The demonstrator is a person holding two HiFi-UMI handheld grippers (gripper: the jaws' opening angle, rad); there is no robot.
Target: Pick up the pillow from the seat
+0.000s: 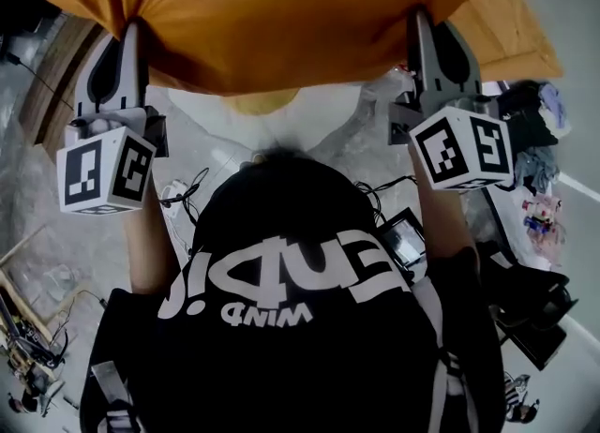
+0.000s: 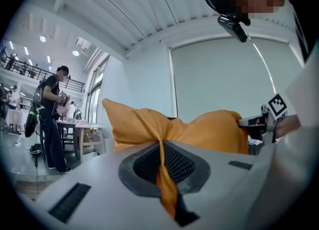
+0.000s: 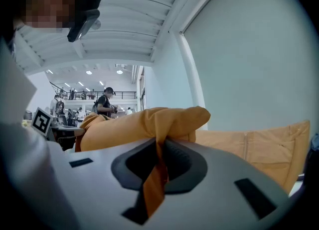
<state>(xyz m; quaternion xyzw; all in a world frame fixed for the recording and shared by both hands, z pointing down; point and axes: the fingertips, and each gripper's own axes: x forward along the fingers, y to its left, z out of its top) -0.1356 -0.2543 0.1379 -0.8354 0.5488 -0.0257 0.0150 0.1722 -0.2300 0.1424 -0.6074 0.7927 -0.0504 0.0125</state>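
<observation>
Pillow [image 1: 272, 9], orange and plump, hangs stretched between the two grippers. It spans the whole gap from one to the other and bulges out ahead of both sets of jaws. Its one end is bunched at the tip of the left gripper [image 1: 129, 33] and its other end at the tip of the right gripper [image 1: 427, 23].

Behind both grippers, the person's black shirt [image 1: 300, 328] fills the lower part of the head view. Just past the pillow on the right gripper's outer side lies a second orange cushion [image 1: 516, 33], flatter, with a seam running down it. Under the pillow, between the two grippers, a white surface [image 1: 309, 126] shows. The pillow's lower edge overlaps it from above, and contact cannot be judged.

Far off to the left gripper's outer side, a bystander [image 2: 52, 119] stands at a table [image 2: 82, 125].

At the rear of each tool sits its marker block, the left cube [image 1: 105, 171] and the right cube [image 1: 464, 147].

The left gripper's jaws are pressed together on a fold of the pillow's cover. A strip of orange fabric runs down between its dark ribbed pads [image 2: 182, 164] and pokes out behind them. The right gripper pinches the cover the same way, with a pleat of cloth squeezed between its pads [image 3: 182, 162].
</observation>
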